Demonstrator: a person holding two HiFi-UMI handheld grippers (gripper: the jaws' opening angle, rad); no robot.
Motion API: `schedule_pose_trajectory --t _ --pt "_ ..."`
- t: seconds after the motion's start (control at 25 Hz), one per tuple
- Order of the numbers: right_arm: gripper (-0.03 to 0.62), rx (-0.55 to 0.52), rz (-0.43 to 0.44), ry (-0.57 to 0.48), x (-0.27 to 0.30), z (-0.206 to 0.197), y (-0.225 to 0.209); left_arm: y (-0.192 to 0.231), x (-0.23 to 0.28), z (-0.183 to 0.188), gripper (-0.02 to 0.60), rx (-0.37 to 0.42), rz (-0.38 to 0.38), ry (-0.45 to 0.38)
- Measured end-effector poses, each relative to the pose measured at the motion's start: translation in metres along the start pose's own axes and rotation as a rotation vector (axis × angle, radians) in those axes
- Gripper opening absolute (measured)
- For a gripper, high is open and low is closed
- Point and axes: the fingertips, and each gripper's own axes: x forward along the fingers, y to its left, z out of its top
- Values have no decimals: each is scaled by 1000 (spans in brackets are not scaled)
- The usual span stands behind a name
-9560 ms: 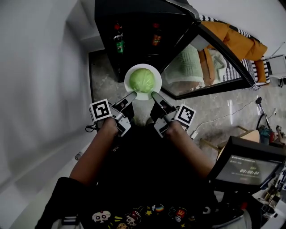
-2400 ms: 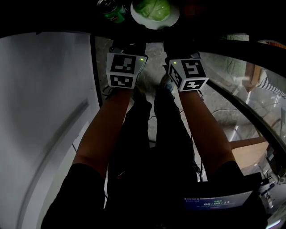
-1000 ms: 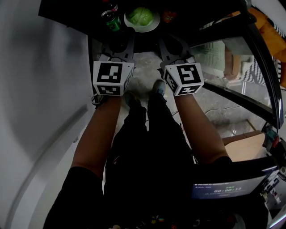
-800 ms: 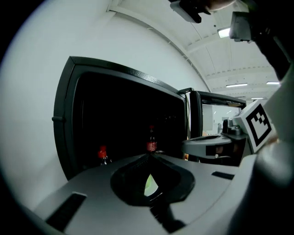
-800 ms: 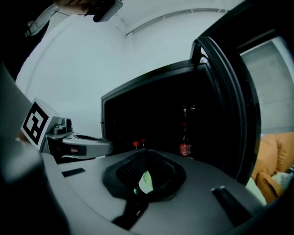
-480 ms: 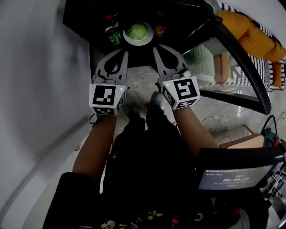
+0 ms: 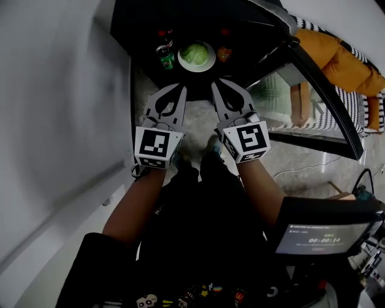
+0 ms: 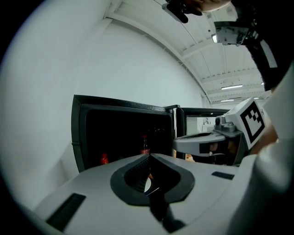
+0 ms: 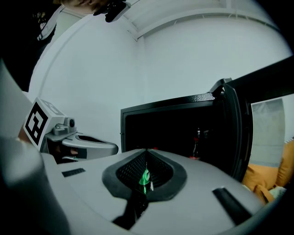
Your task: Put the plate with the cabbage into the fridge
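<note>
As left tongs (image 7: 181, 89) and right tongs (image 7: 214, 85) hover, plate (image 7: 197, 68) sits just ahead.

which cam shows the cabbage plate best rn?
Head view: plate with cabbage sits whole inside the fridge. Left gripper view gives only a white sliver behind its jaws; right gripper view, nothing clear.

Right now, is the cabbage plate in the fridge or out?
In. The plate, cabbage on it, sits inside the fridge beside a green can; left gripper and right gripper are shut, outside.
</note>
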Motion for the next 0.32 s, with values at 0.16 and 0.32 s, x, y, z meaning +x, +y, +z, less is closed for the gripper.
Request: schedule_pose_trajectory --t 0.16,0.32 --pt "9 -6 6 -6 -1 0 1 -1 0 -3 3 -2 -2 10" --pt "9 -9 1 -8 -4 0 1 0 1 -5 3 -8 4 14"
